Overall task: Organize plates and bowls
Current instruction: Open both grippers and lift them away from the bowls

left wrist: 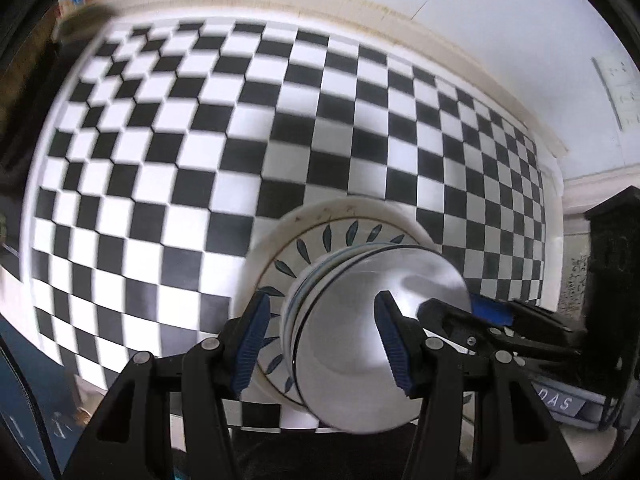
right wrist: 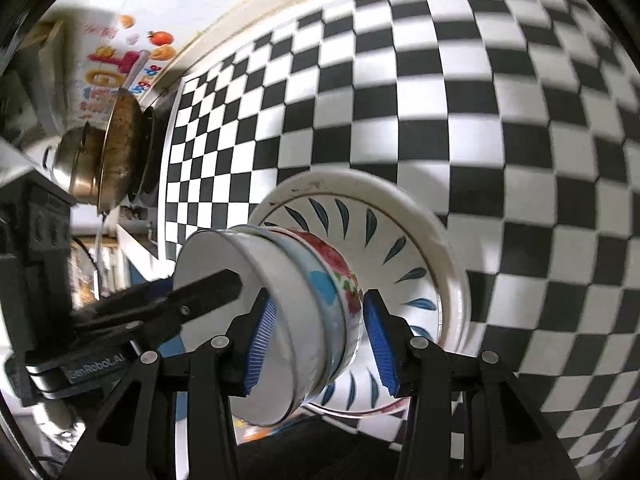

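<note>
In your left view, the bowl stack (left wrist: 340, 320) sits on the leaf plate (left wrist: 320, 232), near the close edge of the checkered cloth (left wrist: 200, 140). Your left gripper (left wrist: 320, 344) is wide open, one finger on each side of the steel bowl (left wrist: 360, 340), maybe not touching.

In your right view, your right gripper (right wrist: 316, 340) is wide open around the flower bowl (right wrist: 340, 280). Both are equally near. Lots of room lies behind the plate; the pots (right wrist: 104, 152) stay far left.
</note>
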The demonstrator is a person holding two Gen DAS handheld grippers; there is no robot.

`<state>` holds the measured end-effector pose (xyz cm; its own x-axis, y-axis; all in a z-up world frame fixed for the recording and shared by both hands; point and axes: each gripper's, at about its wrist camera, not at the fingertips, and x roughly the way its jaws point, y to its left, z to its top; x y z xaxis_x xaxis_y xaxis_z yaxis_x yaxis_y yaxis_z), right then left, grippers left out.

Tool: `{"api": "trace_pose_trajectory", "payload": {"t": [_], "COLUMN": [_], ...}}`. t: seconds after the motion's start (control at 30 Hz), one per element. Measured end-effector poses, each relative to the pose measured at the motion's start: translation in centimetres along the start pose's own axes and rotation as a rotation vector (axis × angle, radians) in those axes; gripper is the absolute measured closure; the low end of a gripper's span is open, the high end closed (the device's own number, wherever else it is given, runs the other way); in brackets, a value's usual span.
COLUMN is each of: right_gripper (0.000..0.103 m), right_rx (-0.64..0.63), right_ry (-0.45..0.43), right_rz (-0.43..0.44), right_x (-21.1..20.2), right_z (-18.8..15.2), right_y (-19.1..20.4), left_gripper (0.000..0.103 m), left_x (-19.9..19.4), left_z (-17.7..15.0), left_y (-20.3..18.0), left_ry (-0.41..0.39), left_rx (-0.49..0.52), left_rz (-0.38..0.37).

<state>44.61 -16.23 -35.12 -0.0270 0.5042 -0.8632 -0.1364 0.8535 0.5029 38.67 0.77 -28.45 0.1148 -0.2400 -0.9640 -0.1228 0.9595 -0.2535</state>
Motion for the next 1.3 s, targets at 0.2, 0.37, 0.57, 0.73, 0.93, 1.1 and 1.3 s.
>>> {"api": "trace_pose_trajectory", "payload": {"t": [0.2,0.37,0.57,0.73,0.93,1.1,1.3], "right_gripper": [0.055,0.054,0.037,0.016,0.012,0.012,0.012], "right_rx": [-0.091,-0.119,-0.109,-0.058,-0.023,-0.009,-0.038], "right_ry": [-0.102,-0.169,-0.249,-0.311,-0.379,-0.479,-0.606], "right_rz": [-0.091,-0.151,-0.209,-0.243,-0.308,-0.343,-0.385], "right_x": [-4.2,-7.2,-9.3,-10.2,-11.2,-14.1,-18.6], "right_z": [-2.2,-5.0,-7.8,-9.3,-10.7,-13.6,-19.5], "right_y": [2.8,4.6,6.0,6.6,7.6,9.4,13.0], "left_gripper": [0.052,0.050,0.030,0.017,0.017,0.016,0.016], "left_x": [-3.6,-6.3,-8.5,-9.3,-11.1,-14.1,-19.2], "left_z": [-2.1,-4.5,-6.4,-6.7,-7.5,-9.8,-14.7], "left_y": [-0.5,-0.1,0.1,0.5,-0.1,-1.1,-2.2], "left_ry": [-0.101,-0.169,-0.247,-0.278,-0.343,-0.413,-0.536], "left_rx": [0.038,0.042,0.082,0.111,0.163,0.215,0.252], "left_rz": [0.061,0.096,0.127,0.116,0.113,0.113,0.115]}}
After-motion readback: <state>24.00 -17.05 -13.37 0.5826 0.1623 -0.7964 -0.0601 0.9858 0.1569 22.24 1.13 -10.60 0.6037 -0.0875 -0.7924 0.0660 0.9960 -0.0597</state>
